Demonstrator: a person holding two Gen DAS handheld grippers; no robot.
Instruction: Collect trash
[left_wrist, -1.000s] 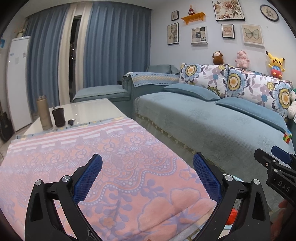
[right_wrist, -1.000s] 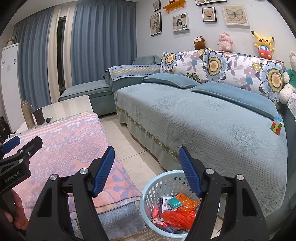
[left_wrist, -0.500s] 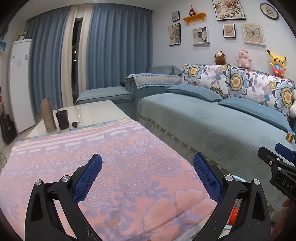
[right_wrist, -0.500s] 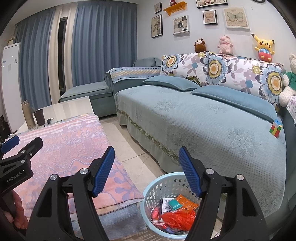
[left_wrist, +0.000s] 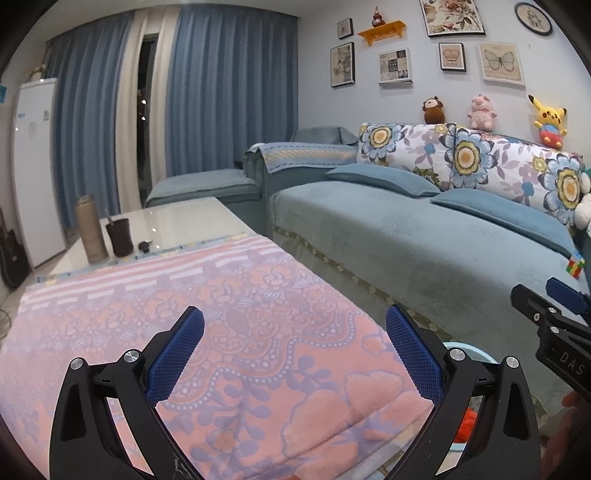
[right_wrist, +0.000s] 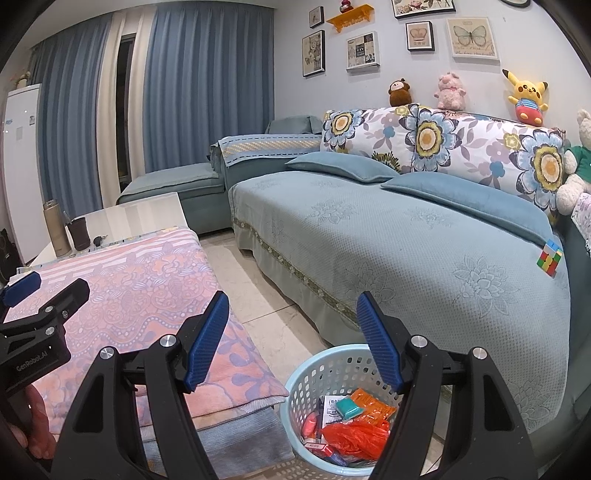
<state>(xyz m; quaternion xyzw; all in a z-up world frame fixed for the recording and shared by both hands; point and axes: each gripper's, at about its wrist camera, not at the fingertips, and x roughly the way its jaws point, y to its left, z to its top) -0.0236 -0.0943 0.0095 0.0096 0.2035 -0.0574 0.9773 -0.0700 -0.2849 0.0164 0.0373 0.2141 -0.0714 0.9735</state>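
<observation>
Since the pale blue perforated plastic basket (right_wrist: 334, 373) on the floor by the sofa already holds the crinkly orange wrappers (right_wrist: 356, 434), collecting looks done. Left gripper (left_wrist: 293, 350) and right gripper (right_wrist: 291, 334) both gape wide, empty. Next I'd scan the fuzzy pink blanket (left_wrist: 221, 314) for leftovers.

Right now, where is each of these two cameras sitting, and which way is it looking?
Left wrist view: rides on the left tongs, looking over the pink blanket toward the curtains; its open blue fingers show, and the right tongs at the right edge.
Right wrist view: rides on the right tongs, looking over the blue trash basket and sofa; its open fingers show, plus the left tongs and a hand.
Shared: blanket, sofa, curtains, colourful cube.
</observation>
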